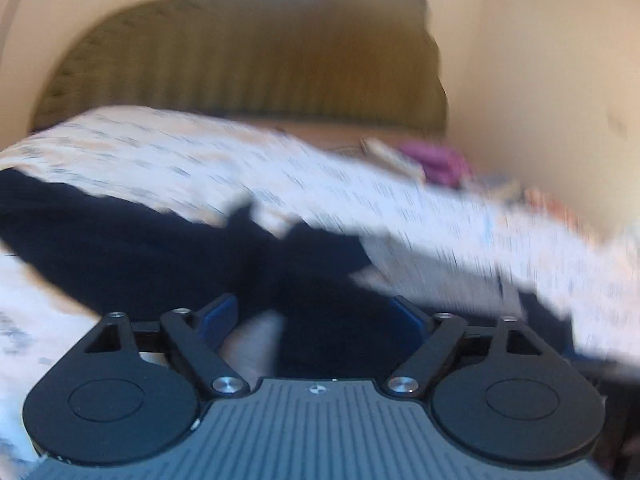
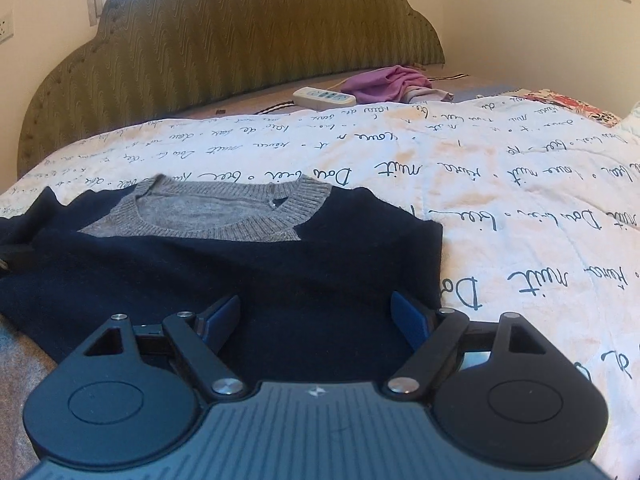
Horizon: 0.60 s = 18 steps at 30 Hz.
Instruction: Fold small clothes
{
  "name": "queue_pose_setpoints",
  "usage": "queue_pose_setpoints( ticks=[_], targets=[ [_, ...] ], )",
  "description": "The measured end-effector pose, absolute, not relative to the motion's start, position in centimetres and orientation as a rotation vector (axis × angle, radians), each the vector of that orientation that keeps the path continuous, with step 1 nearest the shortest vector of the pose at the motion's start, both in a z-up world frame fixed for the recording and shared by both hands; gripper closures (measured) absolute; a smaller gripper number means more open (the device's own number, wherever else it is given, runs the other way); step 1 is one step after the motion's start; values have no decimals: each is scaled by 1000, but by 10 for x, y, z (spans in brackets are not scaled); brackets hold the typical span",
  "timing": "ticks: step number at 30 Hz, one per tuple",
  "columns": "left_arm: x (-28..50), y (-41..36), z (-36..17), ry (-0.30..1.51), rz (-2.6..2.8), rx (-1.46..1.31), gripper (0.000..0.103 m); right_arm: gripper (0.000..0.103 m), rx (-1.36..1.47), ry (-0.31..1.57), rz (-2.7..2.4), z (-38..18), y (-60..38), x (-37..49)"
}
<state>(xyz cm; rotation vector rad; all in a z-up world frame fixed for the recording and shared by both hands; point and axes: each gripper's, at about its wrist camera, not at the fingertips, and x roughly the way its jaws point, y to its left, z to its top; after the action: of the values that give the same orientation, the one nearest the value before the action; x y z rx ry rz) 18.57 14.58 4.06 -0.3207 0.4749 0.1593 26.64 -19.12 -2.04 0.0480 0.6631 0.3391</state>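
**Sweater flat on bed, both grippers open over it**

Bed point(image 2: 500, 168) w/ script-print cover carries everything; headboard point(image 2: 240, 36) at far edge. Navy sweater point(image 2: 248, 268) lies spread flat mid-bed, prob. so it can be folded: grey collar point(image 2: 224, 208) points twd headboard, hem twd cameras, so long axis runs head-to-foot. Its right side edge sits just beyond right gripper point(image 2: 316, 312), fingers apart, nothing between, low over the body. Left gripper point(image 1: 316, 316), also spread & empty, over dark fabric; view too blurred for more. Power strip point(image 2: 324, 98) & purple cloth point(image 2: 384, 82) near head edge, well apart from the sweater.
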Motion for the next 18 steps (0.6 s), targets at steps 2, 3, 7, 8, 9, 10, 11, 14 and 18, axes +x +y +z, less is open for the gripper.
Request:
queue_pose_setpoints(
  ticks=[2,3,7,8,9,10,11,14,18],
  targets=[
    [166,198,53,397,282,-442,3,21,49,663,339,-21,-191,266],
    [160,226,56,381,347,-511,5,21,48,663,338,-21,-191,266],
    [141,353,48,345,604,-893,10,20,53,661,340,-20,-192,265],
    [138,372,44,337,651,-943,11,20,55,661,340,-20,-192,265],
    [137,393,40,334,682,-994,11,20,58,661,341,-20,-192,265],
    [139,407,36,343,676,-1020,11,20,60,661,342,-20,-192,265],
    [144,418,33,362,671,-1028,14,20,62,661,342,-20,-192,265],
    [163,430,31,407,687,-942,16,20,62,661,343,-20,-193,266],
    [194,422,31,466,744,-724,44,20,62,661,343,-20,-193,266]
  ],
)
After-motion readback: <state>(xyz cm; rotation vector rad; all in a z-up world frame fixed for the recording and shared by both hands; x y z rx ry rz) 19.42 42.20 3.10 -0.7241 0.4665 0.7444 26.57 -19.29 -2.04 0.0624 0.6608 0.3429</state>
